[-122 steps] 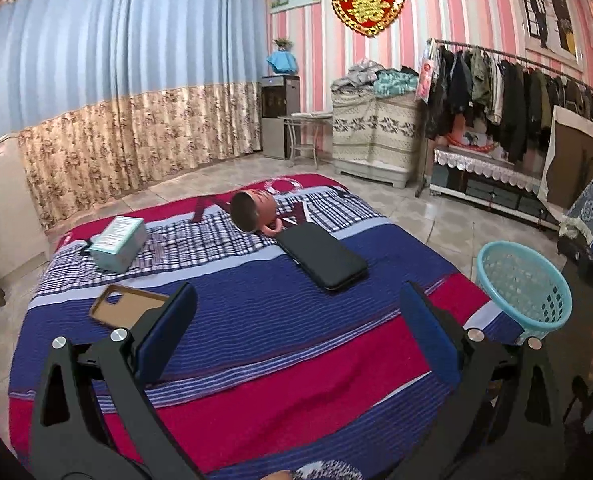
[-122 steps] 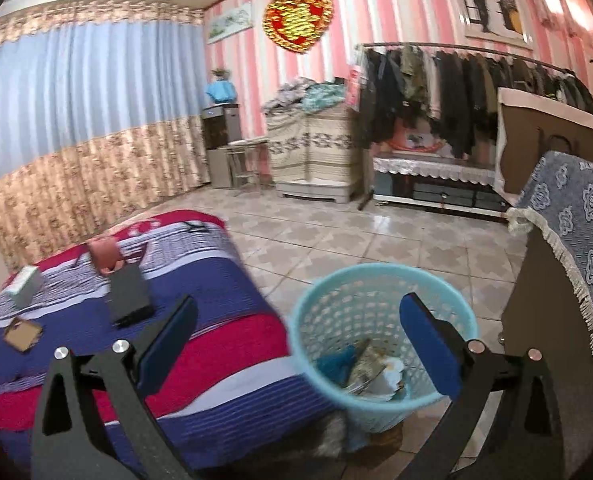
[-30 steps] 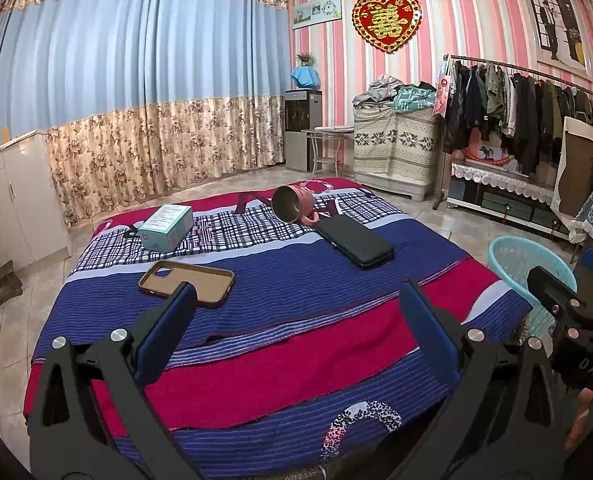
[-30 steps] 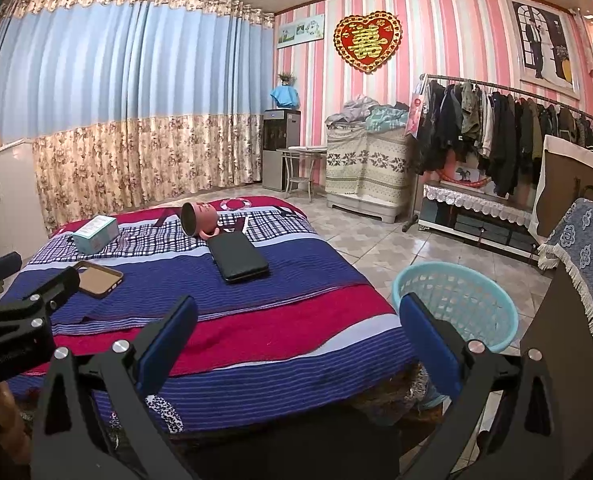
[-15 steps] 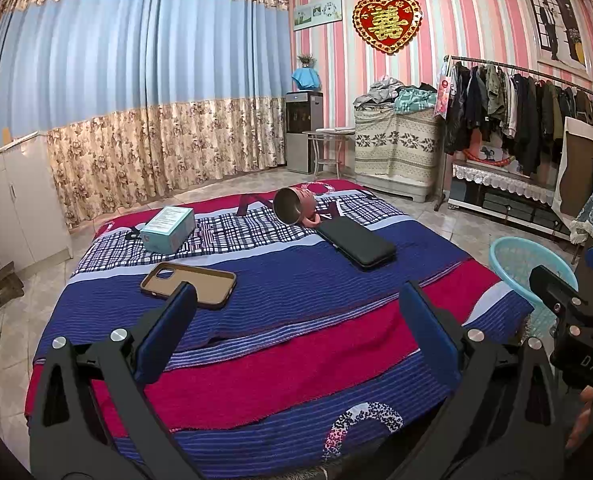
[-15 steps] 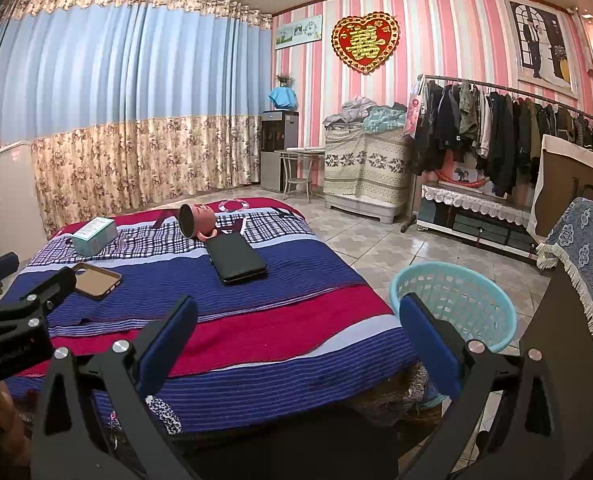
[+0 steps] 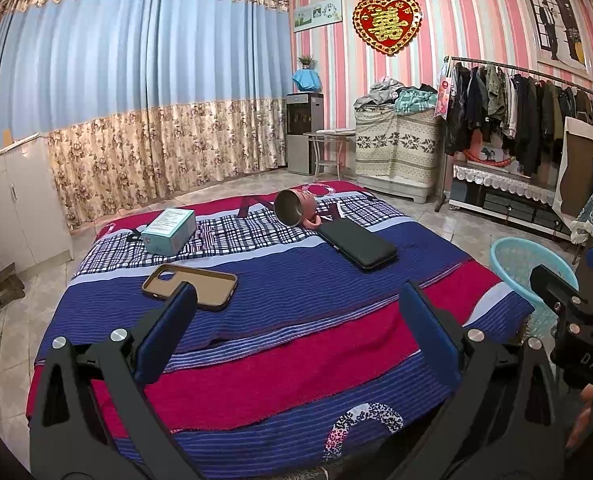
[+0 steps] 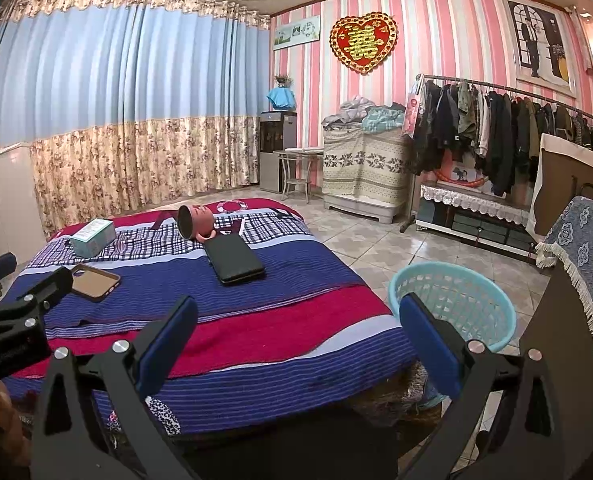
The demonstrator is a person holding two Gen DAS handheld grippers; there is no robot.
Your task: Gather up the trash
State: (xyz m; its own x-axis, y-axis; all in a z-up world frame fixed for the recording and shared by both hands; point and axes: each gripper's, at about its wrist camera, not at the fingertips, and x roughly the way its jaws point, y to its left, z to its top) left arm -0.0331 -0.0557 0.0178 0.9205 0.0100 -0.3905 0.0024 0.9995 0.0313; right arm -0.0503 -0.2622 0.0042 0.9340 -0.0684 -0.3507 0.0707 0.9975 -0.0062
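**Ana:** Trash is the job, yet from the foot of the bed (image 7: 296,360) I can't pick out anything on it that is plainly rubbish. Beyond the near edge lie a brown phone case (image 7: 190,286), a teal box (image 7: 169,231) behind it, a tipped pink mug (image 7: 294,208) and a black wallet-like case (image 7: 356,245) just beside the mug.

**Ben:** And the claws?

**Ana:** Both stand spread wide with nothing between them: the left gripper (image 7: 292,332) aimed over the bed, the right gripper (image 8: 294,336) over the bed's near corner. The blue basket (image 8: 452,304) stands on the floor just off that corner.

**Ben:** So which step?

**Ana:** I'd judge a pause between pickups, or the end. The next move calls for deciding whether any item on the bed counts as trash, then reaching well forward, since all of them lie far from the near edge.

**Ben:** What's unclear?

**Ana:** The basket's inside is hidden by its wall and the right claw's finger. The floor under the bed's near edge is cut off, and the box's print is too small to read.
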